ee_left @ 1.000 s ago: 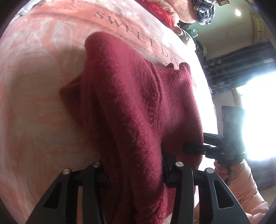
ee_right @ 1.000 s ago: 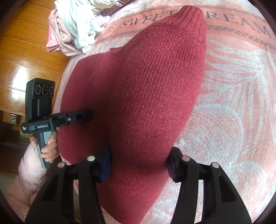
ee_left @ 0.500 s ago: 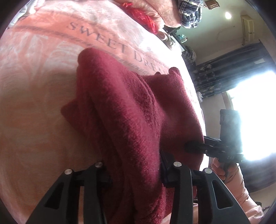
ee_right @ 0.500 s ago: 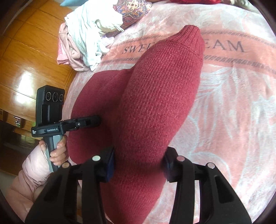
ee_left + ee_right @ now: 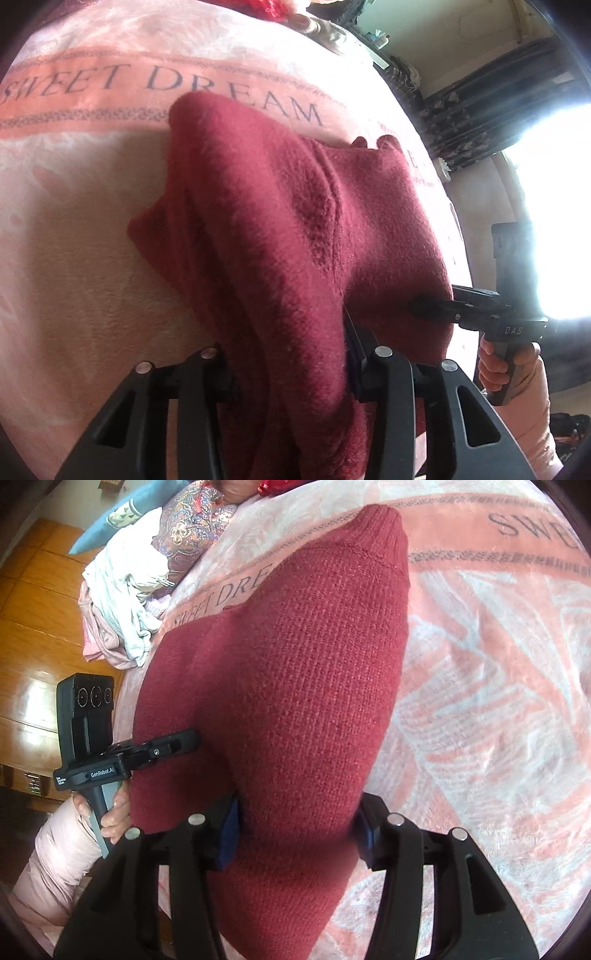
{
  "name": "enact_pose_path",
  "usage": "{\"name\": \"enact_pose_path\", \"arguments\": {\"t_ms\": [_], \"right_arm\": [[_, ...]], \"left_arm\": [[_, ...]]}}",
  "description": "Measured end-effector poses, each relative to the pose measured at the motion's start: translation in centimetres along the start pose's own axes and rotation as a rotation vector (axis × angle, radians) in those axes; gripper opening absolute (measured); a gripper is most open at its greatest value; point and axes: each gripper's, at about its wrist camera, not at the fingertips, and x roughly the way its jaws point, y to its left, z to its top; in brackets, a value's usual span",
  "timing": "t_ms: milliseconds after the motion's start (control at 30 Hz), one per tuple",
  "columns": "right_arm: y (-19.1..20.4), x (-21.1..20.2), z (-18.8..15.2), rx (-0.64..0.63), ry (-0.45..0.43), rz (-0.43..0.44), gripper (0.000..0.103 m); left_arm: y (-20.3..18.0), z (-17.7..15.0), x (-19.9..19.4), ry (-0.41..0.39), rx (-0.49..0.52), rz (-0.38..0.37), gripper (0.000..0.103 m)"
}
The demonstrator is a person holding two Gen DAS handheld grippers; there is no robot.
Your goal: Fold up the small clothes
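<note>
A dark red knitted sweater [image 5: 295, 236] hangs between my two grippers above a pink blanket [image 5: 74, 258] printed "SWEET DREAM". My left gripper [image 5: 288, 365] is shut on one part of the sweater; its fingertips are buried in the cloth. My right gripper [image 5: 295, 834] is shut on a sleeve [image 5: 317, 672] whose ribbed cuff points away. The right gripper also shows in the left wrist view [image 5: 428, 308], at the sweater's right edge. The left gripper shows in the right wrist view [image 5: 184, 740], at the sweater's left edge.
A pile of white, pink and patterned clothes [image 5: 125, 598] lies at the blanket's far left edge, above a wooden floor [image 5: 26, 686]. A bright window [image 5: 554, 206] and dark curtains [image 5: 480, 110] stand beyond the bed. Red cloth [image 5: 273, 7] lies at the far edge.
Both grippers have carried the sweater sideways across the blanket and swung their views; the lettering has shifted in both views. Both stay shut on the cloth.
</note>
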Motion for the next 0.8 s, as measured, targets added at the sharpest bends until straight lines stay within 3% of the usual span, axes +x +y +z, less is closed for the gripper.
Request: {"name": "enact_pose_path", "arguments": {"t_ms": [133, 400, 600, 800], "right_arm": [[0.5, 0.3, -0.3, -0.012, -0.005, -0.017, 0.06], [0.6, -3.6, -3.4, 0.047, 0.005, 0.032, 0.083], [0.4, -3.6, -8.1, 0.079, 0.067, 0.048, 0.083], [1.0, -0.3, -9.7, 0.139, 0.142, 0.087, 0.07]], "left_arm": [[0.9, -0.5, 0.4, -0.002, -0.009, -0.019, 0.048], [-1.2, -1.5, -2.3, -0.034, -0.033, 0.11, 0.06], [-2.1, -4.8, -5.3, -0.044, -0.064, 0.152, 0.065], [-2.5, -8.1, -5.4, -0.017, -0.031, 0.251, 0.066]]}}
